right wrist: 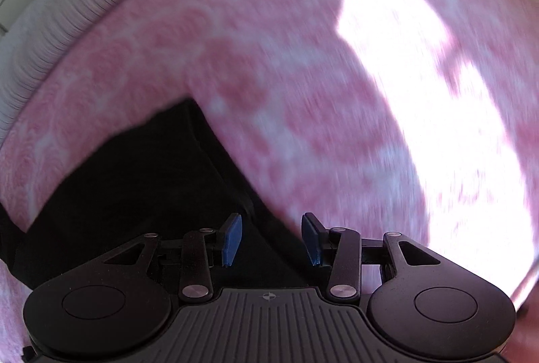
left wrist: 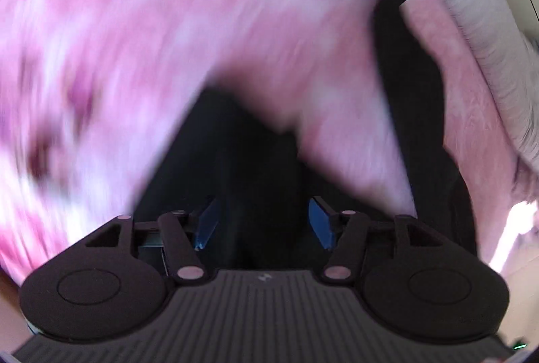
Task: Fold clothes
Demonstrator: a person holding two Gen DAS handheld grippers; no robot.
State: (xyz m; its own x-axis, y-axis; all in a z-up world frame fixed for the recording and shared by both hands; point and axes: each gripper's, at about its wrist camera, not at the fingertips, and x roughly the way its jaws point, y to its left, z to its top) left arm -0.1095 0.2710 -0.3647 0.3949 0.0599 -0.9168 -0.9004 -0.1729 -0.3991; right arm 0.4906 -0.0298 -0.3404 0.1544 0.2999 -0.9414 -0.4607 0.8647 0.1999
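Left tongs (left wrist: 262,223) and right tongs (right wrist: 271,240), jaws parted and holding nothing, over a black garment (right wrist: 134,181) lying on the pink patterned bed cover (right wrist: 269,66). Risk: closing blindly could pinch cover with cloth.

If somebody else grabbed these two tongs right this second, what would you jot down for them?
Left tongs: open, pads either side of the black garment, not clamped.
Right tongs: open too, over the same black garment, holding nothing.
The garment lies on a pink patterned blanket; a grey ribbed cushion borders it.
Both views are blurred, so I cannot tell how many folds are done. The cloth looks partly gathered, with one flap trailing away in the left view.
Left to do: grip an edge and finish folding.
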